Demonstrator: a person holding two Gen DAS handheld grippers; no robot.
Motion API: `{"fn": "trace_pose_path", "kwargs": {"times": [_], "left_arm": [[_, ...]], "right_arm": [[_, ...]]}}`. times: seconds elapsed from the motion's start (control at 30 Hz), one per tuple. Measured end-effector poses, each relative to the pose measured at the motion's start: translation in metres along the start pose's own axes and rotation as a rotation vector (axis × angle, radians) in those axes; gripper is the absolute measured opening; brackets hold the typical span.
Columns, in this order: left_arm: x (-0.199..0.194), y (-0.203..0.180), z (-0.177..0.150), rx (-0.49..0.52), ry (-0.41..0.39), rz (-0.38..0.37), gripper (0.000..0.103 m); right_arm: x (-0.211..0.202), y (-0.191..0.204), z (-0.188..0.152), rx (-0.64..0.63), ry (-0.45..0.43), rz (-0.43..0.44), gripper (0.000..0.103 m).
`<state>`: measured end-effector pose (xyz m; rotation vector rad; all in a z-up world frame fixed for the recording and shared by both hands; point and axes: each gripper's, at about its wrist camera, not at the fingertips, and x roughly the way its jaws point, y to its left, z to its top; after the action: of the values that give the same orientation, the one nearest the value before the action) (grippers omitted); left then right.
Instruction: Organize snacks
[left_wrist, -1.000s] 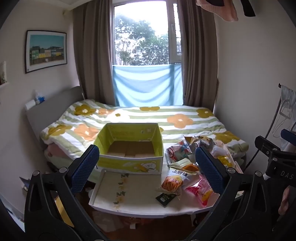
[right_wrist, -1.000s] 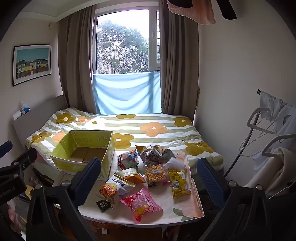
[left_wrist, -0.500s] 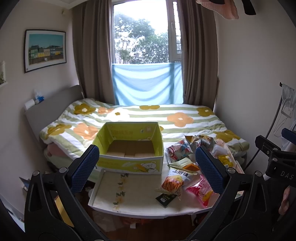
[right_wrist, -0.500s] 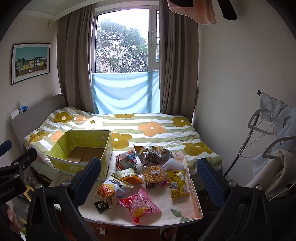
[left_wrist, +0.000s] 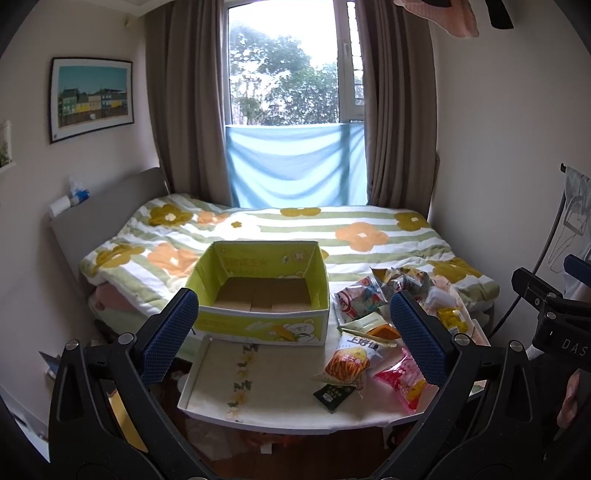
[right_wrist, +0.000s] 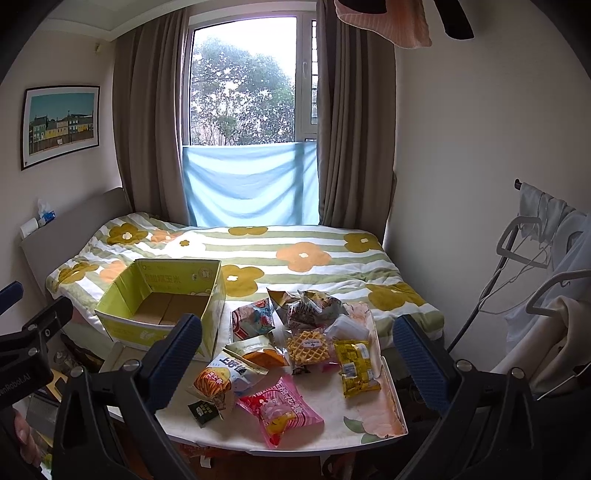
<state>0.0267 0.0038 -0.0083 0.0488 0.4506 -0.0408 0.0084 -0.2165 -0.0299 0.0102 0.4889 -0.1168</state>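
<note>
An empty yellow-green cardboard box (left_wrist: 260, 295) (right_wrist: 162, 301) stands open at the back left of a small white table (left_wrist: 258, 373) (right_wrist: 369, 413). Several snack packets lie on the table's right half: a pink packet (right_wrist: 282, 411) (left_wrist: 400, 380), a white chips bag (right_wrist: 221, 376) (left_wrist: 352, 358), a waffle pack (right_wrist: 308, 345), a yellow packet (right_wrist: 356, 367) and a small dark sachet (left_wrist: 332, 393) (right_wrist: 203, 408). My left gripper (left_wrist: 295, 339) is open and empty, held back from the table. My right gripper (right_wrist: 299, 358) is open and empty, also short of the table.
A bed with a flowered striped quilt (left_wrist: 295, 229) lies right behind the table, under a curtained window. A clothes rack with hangers (right_wrist: 532, 266) stands at the right. Each gripper's body shows at the edge of the other's view.
Both views have shifted very slightly; the table and snacks look a touch nearer. Nothing on the table has moved and both grippers stay open.
</note>
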Motion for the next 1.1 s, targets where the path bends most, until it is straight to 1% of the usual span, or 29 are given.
{"fn": "trace_pose_path", "kwargs": {"times": [0.73,1.1], "left_arm": [[0.001,0.0009,-0.001,-0.002,0.007,0.002,0.103],[0.0019,0.0016,-0.0008,0.005,0.007,0.016,0.103]], "right_arm": [[0.0001,0.0015,-0.0008,-0.001,0.004,-0.001,0.103],[0.0002,0.0024,-0.0005,0.0,0.007,0.002,0.103]]}}
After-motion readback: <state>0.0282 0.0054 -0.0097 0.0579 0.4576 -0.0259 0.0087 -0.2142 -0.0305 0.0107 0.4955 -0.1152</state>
